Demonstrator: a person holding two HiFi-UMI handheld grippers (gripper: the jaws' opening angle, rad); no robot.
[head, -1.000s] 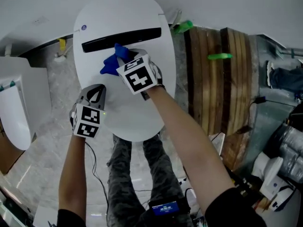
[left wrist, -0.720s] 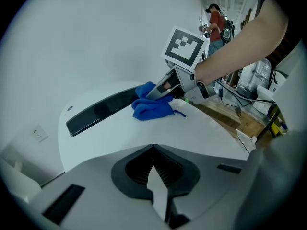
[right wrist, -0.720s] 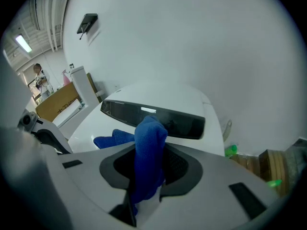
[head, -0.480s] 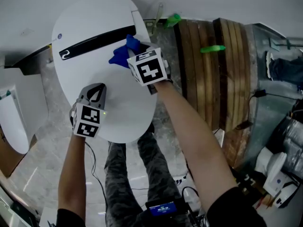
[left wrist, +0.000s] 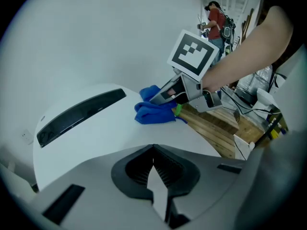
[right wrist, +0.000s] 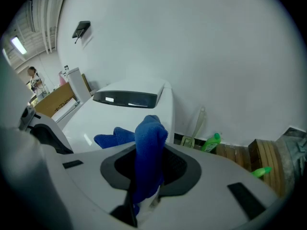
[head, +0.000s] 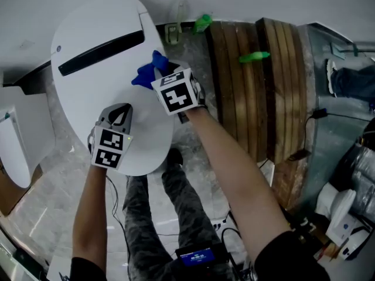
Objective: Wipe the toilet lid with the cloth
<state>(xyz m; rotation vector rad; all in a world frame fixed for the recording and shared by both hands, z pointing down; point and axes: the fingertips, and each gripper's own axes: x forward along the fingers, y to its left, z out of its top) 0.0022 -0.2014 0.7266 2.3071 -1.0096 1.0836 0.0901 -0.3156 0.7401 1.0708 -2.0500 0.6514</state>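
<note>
We hold the blue cloth (right wrist: 149, 147) clamped in our right gripper (right wrist: 144, 188). In the right gripper view it stands up between the two jaws, which press on it from both sides. Its loose end lies bunched on the white toilet lid (head: 88, 107) just ahead of the jaws.

In the head view the cloth sits on the right-hand part of the lid, close to the edge. It is just below the right end of the long black strip (head: 99, 50) that crosses the lid near its back. The lid is down.

Our left gripper (left wrist: 154, 176) is clenched on nothing: its jaws meet, with only the lid showing past them. It hangs over the near part of the lid, well apart from the cloth, and we cannot tell whether it touches the surface.

To the right of the lid we see wooden planks (head: 258, 92) with a green thing (head: 248, 57) lying on them, and a green bottle (right wrist: 211, 142) by the wall (right wrist: 168, 42). Our legs (head: 152, 215) stand below the lid's near edge
</note>
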